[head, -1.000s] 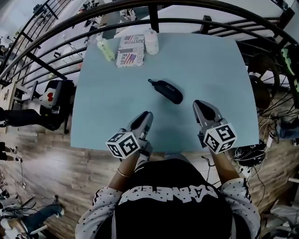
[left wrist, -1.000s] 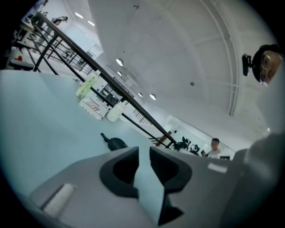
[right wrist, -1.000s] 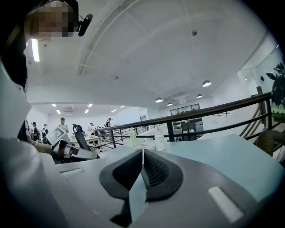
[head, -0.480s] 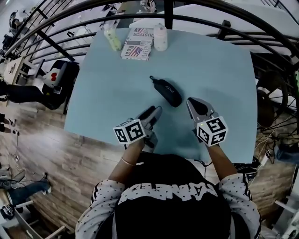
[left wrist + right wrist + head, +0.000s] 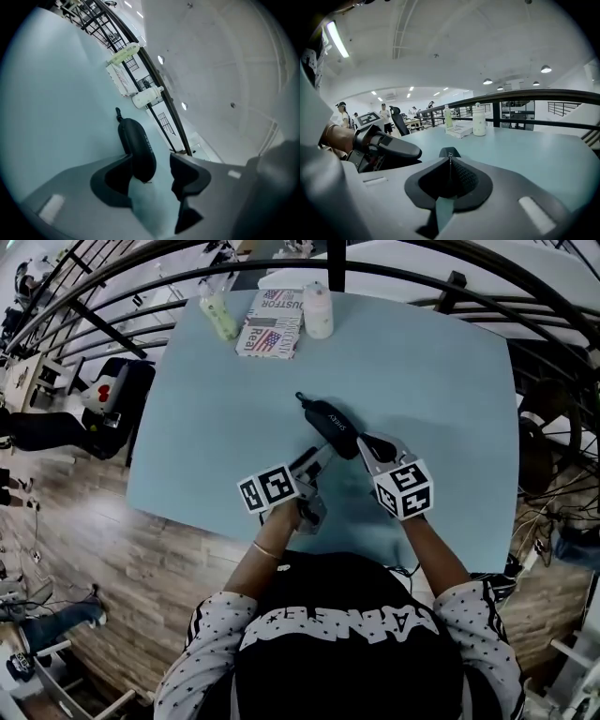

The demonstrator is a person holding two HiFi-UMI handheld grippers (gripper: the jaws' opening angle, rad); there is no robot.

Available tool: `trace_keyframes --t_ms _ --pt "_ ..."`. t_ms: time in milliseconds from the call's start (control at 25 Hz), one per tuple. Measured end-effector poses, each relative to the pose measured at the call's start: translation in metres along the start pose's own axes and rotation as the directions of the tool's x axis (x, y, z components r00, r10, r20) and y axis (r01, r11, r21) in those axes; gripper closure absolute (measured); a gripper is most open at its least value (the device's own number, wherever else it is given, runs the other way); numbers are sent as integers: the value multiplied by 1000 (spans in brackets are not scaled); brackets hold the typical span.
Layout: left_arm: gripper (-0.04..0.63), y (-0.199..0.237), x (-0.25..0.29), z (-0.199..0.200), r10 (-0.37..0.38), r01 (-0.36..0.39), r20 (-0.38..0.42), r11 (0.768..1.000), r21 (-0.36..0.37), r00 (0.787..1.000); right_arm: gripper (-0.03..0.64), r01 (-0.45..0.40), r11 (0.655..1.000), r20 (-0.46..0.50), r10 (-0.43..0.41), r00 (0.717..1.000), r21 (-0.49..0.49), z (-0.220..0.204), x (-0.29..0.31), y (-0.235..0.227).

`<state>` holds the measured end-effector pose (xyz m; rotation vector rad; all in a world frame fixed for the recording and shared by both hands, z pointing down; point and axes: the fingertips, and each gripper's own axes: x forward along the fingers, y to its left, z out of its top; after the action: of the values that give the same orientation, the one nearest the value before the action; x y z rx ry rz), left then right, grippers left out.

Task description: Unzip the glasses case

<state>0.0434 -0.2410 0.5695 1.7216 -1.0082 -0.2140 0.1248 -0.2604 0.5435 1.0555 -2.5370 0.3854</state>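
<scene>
Glasses case (image 5: 333,427), smooth black oval, lies inside the parted left tool (image 5: 152,168); right tool (image 5: 450,161) closed.

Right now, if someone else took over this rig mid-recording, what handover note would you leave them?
Left gripper: open, jaws either side of the near end of the glasses case, not closed on it.
Right gripper: shut, tips at that same end; I cannot tell whether it pinches the zip pull.
Case: flat on the table, looks zipped.
Done: both grippers are at the case.
Left: hold the case, pull the zip open.
</scene>
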Motion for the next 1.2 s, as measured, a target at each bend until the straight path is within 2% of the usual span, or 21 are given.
trace_keyframes --t_ms 240,440,1200 --pt "595 22 22 4 41 -43 -44 998 -52 998 615 22 999 -51 -24 998 -41 -8 25 -3" --pt "595 28 34 9 53 -57 -59 997 -61 997 615 24 996 -100 -33 994 -89 -15 40 -3" --pt "595 28 71 16 17 -28 -90 992 -122 996 620 64 997 -97 -67 993 -31 -16 47 -30"
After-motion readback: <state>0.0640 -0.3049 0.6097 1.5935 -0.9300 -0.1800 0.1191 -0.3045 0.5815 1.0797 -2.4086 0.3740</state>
